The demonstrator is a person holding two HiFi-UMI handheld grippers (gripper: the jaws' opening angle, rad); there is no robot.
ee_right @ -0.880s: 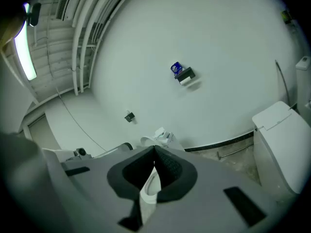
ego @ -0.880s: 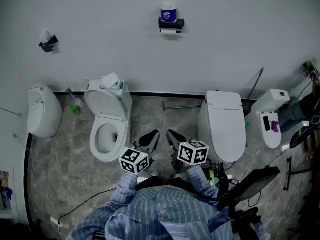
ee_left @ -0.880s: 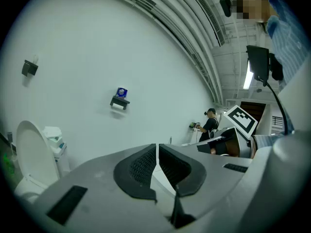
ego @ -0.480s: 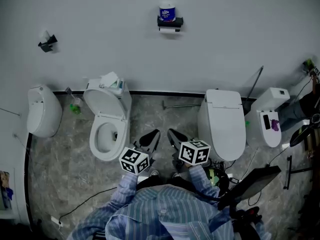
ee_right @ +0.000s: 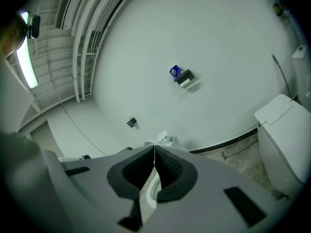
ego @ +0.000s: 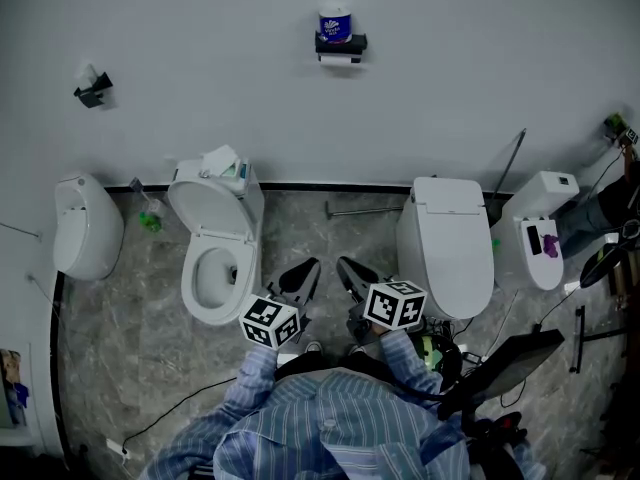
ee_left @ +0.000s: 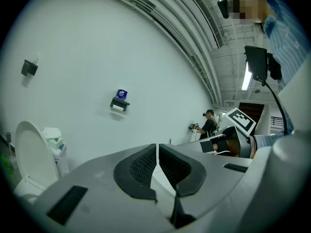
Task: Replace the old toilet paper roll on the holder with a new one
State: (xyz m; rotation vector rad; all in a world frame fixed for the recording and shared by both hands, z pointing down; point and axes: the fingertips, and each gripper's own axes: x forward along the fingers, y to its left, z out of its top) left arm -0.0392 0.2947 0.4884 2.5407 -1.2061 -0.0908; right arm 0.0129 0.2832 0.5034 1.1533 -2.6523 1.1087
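I hold both grippers close to my chest, side by side, because nothing has been picked up yet. My left gripper (ego: 308,268) has its jaws pressed together with nothing between them, and my right gripper (ego: 344,265) is closed and empty too. Both point toward 12 o'clock, where the holder (ego: 342,45) is fixed on the wall (ego: 480,58), well apart from me across the floor (ego: 130,368).

The new roll (ego: 335,23), in its blue wrap, stands upright on the holder's small top shelf. I judge it was put there so the spare is at hand for the swap. Just below that shelf a pale strip shows, the old roll (ego: 340,60) I take it, though it is too small to say how much paper is left.

An open toilet (ego: 215,258) sits at 10 o'clock from my grippers and a closed toilet (ego: 445,248) at 2 o'clock. The bare floor between them leads straight to the holder, which is likely why I stand in this gap.

The task has not really begun: I must step in toward 12 o'clock and open a gripper before either roll can be touched. Taking the old roll first seems wise, as the wrapped one could tip off its narrow shelf if bumped
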